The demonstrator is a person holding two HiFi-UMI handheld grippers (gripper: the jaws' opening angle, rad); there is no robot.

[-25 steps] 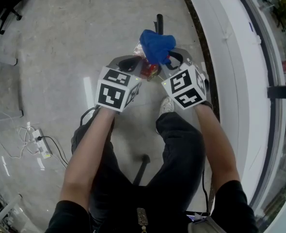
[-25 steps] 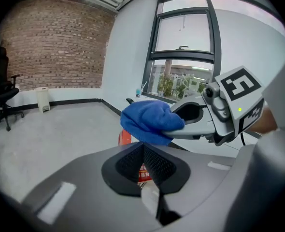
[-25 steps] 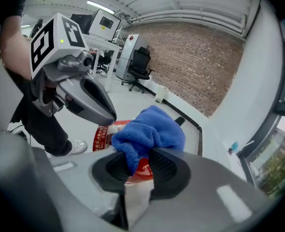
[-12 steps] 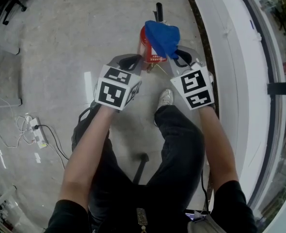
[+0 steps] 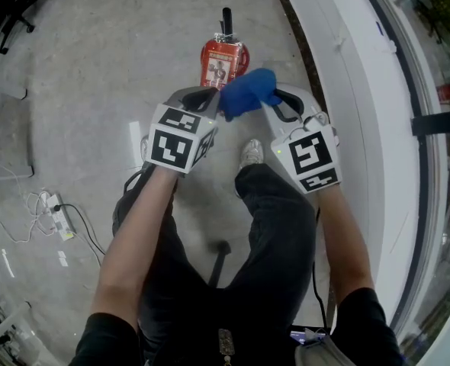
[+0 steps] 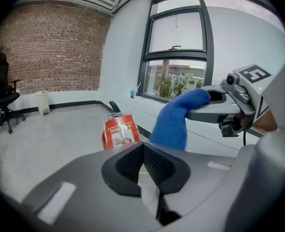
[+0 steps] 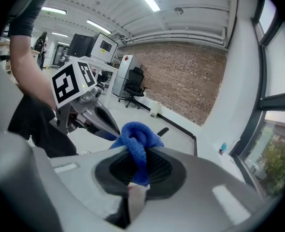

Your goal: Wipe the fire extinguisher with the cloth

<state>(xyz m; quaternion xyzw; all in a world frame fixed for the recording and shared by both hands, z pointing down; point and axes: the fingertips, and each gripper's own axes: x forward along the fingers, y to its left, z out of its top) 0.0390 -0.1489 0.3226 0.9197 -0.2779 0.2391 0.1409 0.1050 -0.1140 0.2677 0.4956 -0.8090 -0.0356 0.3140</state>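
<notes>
Red fire extinguisher (image 5: 223, 61) stands on the grey floor (image 5: 95, 67), just ahead of your two grippers and touching neither. Your right gripper (image 7: 138, 170) is clamped on the blue cloth (image 7: 137, 137). Its jaws have just been closing, and the cloth bunches up out of them, near the extinguisher. Your left gripper (image 6: 143, 161), just beside the right one, has its jaws together with nothing in them.

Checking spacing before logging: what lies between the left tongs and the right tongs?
The blue cloth, as the head view shows: the right gripper, whose tongs have just been closing, pinches it, and it bunches beside the left gripper.
</notes>
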